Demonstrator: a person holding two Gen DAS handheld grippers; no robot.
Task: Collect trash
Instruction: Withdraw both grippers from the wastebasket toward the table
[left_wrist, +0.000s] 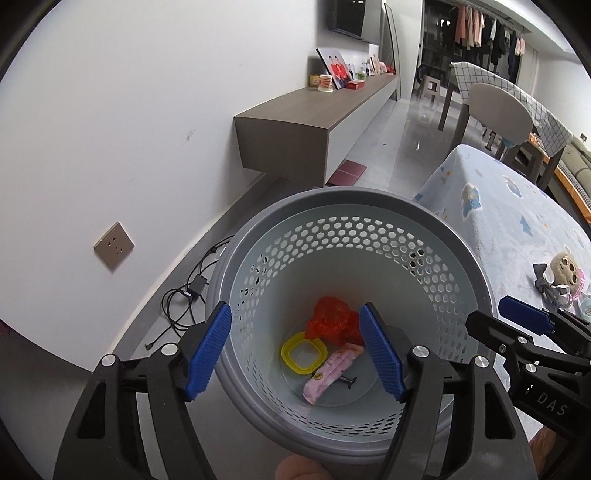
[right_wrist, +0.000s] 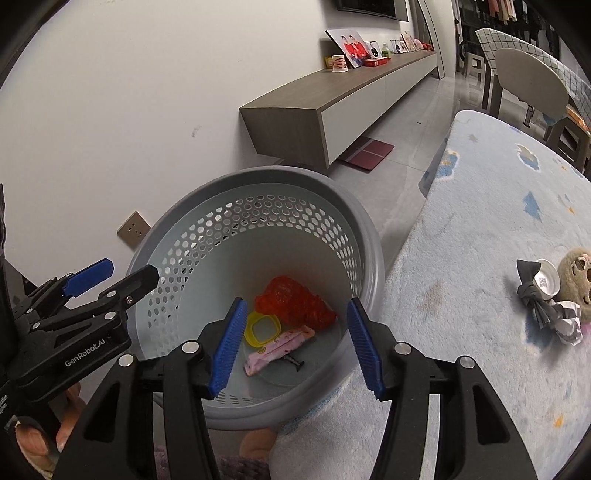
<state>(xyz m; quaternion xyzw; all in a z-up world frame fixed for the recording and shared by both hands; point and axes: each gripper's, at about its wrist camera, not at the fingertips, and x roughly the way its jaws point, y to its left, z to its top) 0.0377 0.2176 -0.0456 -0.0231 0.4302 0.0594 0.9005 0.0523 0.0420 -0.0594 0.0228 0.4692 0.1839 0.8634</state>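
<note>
The bin (left_wrist: 369, 229) stood on the floor just beside the blanket-covered table (right_wrist: 480, 240), and at its bottom lay a red plastic bag (left_wrist: 330, 321), a yellow ring-shaped lid (left_wrist: 303, 352), a pink wrapper (left_wrist: 332, 371) and a small dark screw (left_wrist: 347, 380). More trash remained on the table: a crumpled grey-and-white wrapper (right_wrist: 554, 314) touching a white cap (right_wrist: 548, 282), both pressed against a plush toy (right_wrist: 580, 277).

I had my left gripper (left_wrist: 295, 350) hanging over the bin mouth, its blue pads spread wide with nothing between them. My right gripper (right_wrist: 295, 343) sat beside it, also spread and empty, aimed into the bin with the table edge under its right finger.

I judged the biggest risk to be at the table pile. The wrapper, cap and toy touched each other, so a wide grab could have closed on the toy as well, or nudged the cap off the soft blanket onto the floor. The crumpled wrapper looked light and springy, and I thought a shallow pinch might let it slip during the carry. The two grippers were also near each other above the bin, so swinging the right one toward the table carelessly could have clipped the left, or caught the bin rim and tipped it.
</note>
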